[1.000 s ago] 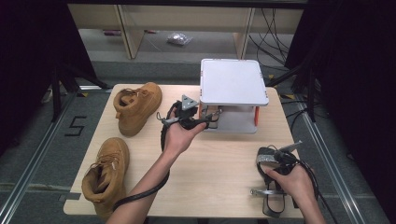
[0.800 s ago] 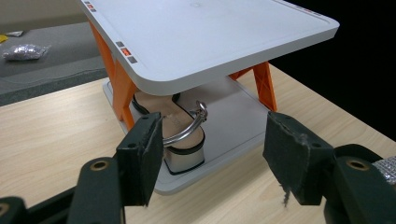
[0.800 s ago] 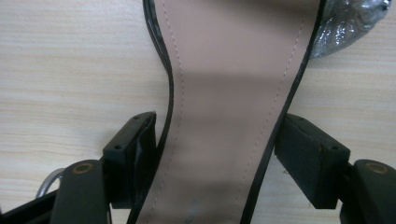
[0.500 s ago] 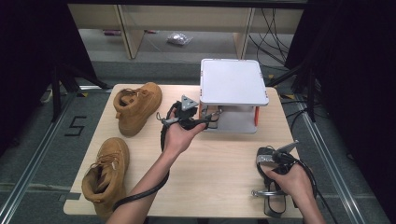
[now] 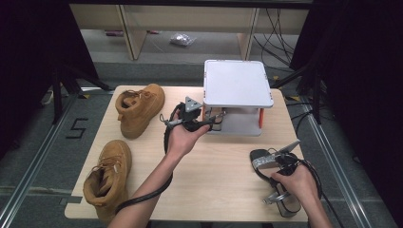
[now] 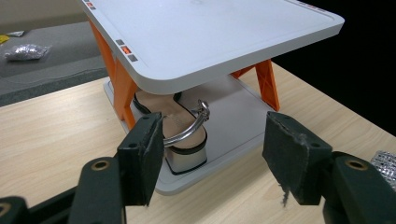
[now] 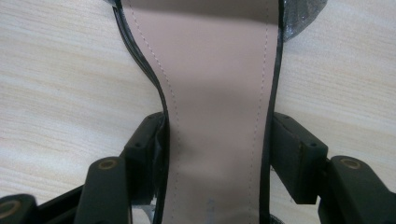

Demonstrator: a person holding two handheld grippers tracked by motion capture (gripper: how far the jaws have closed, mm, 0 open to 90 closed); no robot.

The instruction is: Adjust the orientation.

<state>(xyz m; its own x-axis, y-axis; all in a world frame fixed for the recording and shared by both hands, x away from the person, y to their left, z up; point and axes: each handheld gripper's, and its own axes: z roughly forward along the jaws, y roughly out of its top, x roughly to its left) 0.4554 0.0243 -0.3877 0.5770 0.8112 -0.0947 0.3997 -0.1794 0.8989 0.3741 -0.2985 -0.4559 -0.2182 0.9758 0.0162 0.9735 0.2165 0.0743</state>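
Right gripper point(image 7: 212, 154) has just been closing, jaws straddling the sandal point(image 7: 215, 93) (ready to lift); left gripper point(image 6: 212, 158) gapes empty before the rack point(image 6: 219, 51).

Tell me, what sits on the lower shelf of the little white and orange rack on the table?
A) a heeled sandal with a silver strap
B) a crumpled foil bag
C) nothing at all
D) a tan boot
A: the left gripper view shows a heeled sandal with a silver strap lying on the lower shelf of the rack, under its white top.

Even overhead light brightens the table point(image 5: 218, 171), surroundings fall dark, and close gripper views blur softly.
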